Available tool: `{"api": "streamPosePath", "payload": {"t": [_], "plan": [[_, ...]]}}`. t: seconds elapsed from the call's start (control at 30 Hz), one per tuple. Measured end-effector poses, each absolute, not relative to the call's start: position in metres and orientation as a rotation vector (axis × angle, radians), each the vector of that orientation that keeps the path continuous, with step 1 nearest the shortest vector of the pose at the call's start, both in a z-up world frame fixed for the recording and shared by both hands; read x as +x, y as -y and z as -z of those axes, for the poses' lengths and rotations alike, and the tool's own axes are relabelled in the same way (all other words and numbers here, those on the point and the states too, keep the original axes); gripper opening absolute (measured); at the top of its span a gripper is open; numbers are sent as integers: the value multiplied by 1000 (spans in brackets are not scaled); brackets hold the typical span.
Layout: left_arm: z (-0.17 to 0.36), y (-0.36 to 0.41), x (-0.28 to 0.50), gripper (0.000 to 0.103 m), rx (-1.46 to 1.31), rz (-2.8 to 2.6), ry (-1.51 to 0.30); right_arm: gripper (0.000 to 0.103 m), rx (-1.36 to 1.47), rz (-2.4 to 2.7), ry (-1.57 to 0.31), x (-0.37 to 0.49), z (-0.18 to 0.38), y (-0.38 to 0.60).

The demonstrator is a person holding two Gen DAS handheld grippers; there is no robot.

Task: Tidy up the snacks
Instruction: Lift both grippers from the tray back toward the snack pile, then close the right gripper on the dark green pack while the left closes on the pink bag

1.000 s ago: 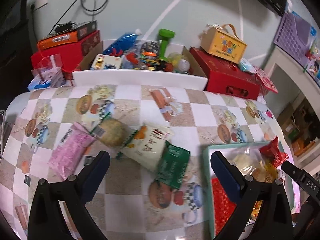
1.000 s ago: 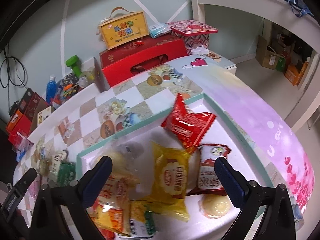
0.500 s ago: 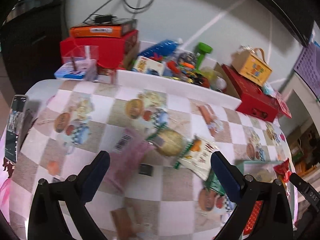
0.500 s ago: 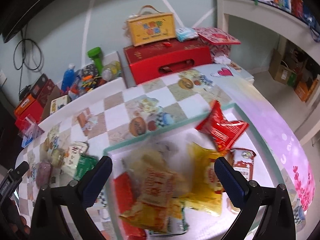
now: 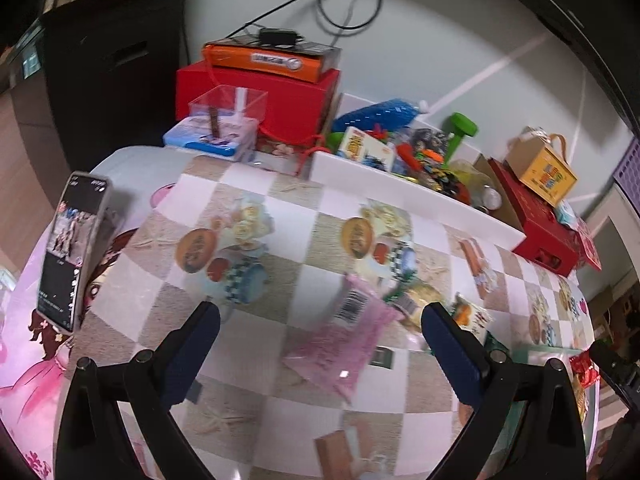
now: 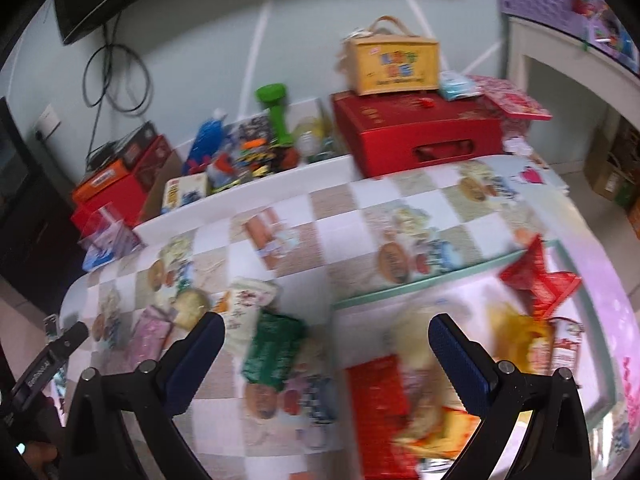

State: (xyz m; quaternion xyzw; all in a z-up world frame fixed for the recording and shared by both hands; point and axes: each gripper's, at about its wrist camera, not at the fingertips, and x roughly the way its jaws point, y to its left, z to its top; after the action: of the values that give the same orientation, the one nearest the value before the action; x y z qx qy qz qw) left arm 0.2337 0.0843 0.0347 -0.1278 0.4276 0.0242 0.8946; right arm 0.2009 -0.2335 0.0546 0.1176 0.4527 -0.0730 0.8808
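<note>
Your left tongs [image 5: 320, 336] hang wide apart and empty above the checkered tabletop [image 5: 296, 224], with the pink packet [image 5: 340, 344] lying flat between and just beyond the tips. Past it, touching its far corner, sits a round pale snack [image 5: 416, 300], and beside that a white packet [image 5: 470, 316] half hidden by your right-hand finger. You have bare cloth to the left of the pink packet, all the way to the phone [image 5: 74, 252] lying near the tabletop's left edge. A small dark square [image 5: 382, 357] lies just beside the pink packet on its right.

Your right tongs [image 6: 326, 332] are also spread wide and carry nothing. They straddle the left rim of the green-edged tray [image 6: 420, 286]: the green packet [image 6: 274, 346] lies on the cloth just left of that rim, and a red packet [image 6: 376, 392] lies inside it, blurred. A red bag [image 6: 538, 280] leans at the tray's far corner, with a yellow packet [image 6: 520, 332] near it. The far tabletop edge is crowded by a white bin [image 6: 256, 184] and a red box [image 6: 416, 136].
</note>
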Motion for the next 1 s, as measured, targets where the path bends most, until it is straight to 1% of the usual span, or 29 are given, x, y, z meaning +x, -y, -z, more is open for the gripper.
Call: {"api": "streamPosePath", "payload": {"t": [0.2, 0.57, 0.6, 0.73, 0.8, 0.87, 0.9, 0.93, 1.0], "plan": [[-25, -95, 237, 101, -287, -63, -911, 103, 224, 101, -990, 219, -37, 202], [2, -78, 253, 101, -289, -16, -977, 103, 213, 74, -1106, 242, 16, 179], [6, -75, 255, 100, -294, -7, -984, 102, 212, 78, -1113, 243, 20, 180], [19, -67, 259, 100, -283, 15, -1013, 90, 202, 90, -1133, 246, 32, 181], [24, -64, 261, 100, -281, 23, -1020, 89, 199, 90, -1141, 247, 38, 181], [28, -62, 262, 100, -283, 30, -1021, 85, 190, 91, -1151, 248, 42, 180], [30, -61, 263, 100, -285, 33, -1021, 80, 182, 94, -1156, 249, 44, 179], [32, -60, 264, 100, -285, 37, -1022, 78, 176, 94, -1160, 249, 46, 178], [34, -58, 265, 100, -279, 44, -1026, 77, 171, 95, -1169, 250, 49, 178]]}}
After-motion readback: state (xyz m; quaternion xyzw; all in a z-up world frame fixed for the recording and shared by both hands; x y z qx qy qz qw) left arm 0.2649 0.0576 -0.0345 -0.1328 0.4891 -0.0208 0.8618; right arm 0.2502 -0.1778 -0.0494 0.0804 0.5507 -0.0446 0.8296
